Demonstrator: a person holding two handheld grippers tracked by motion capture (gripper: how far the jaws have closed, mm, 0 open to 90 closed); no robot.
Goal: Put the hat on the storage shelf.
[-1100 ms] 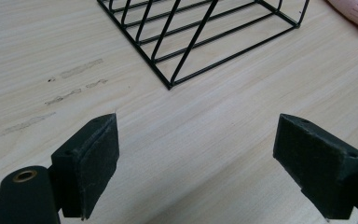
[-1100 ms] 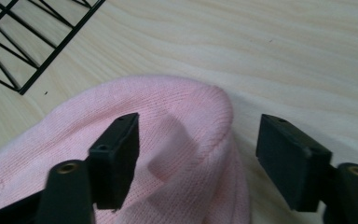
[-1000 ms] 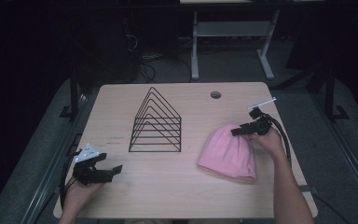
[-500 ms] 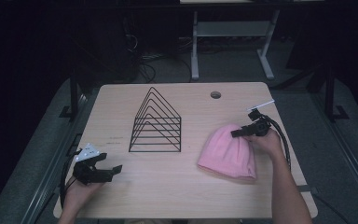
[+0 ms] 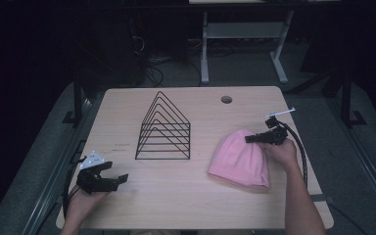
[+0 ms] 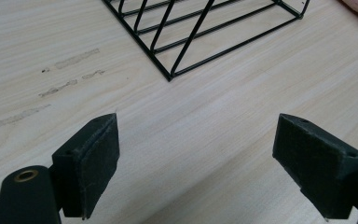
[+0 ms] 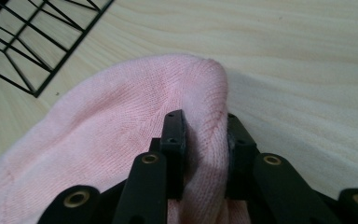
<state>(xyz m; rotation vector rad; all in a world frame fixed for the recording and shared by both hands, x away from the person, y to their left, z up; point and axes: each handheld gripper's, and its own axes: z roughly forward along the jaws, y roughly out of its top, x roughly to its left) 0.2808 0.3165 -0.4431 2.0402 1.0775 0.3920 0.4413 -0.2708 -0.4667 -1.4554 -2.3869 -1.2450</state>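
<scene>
The pink knit hat (image 5: 240,159) lies flat on the right half of the table (image 5: 176,205), near the wire rack (image 5: 165,128). The right gripper (image 7: 204,135) has just closed its jaws on a fold at the hat's crown; grasp judged complete, lift and placement outstanding. The left gripper (image 6: 196,158) rests near the table's left edge, jaws spread, empty.

Right gripper (image 5: 252,139) sits low at the table's right side, its jaws just closing, pinched tight on a fold of the pink beanie (image 5: 239,159). Left gripper (image 5: 116,178) rests near the front-left corner, jaws spread wide.
</scene>
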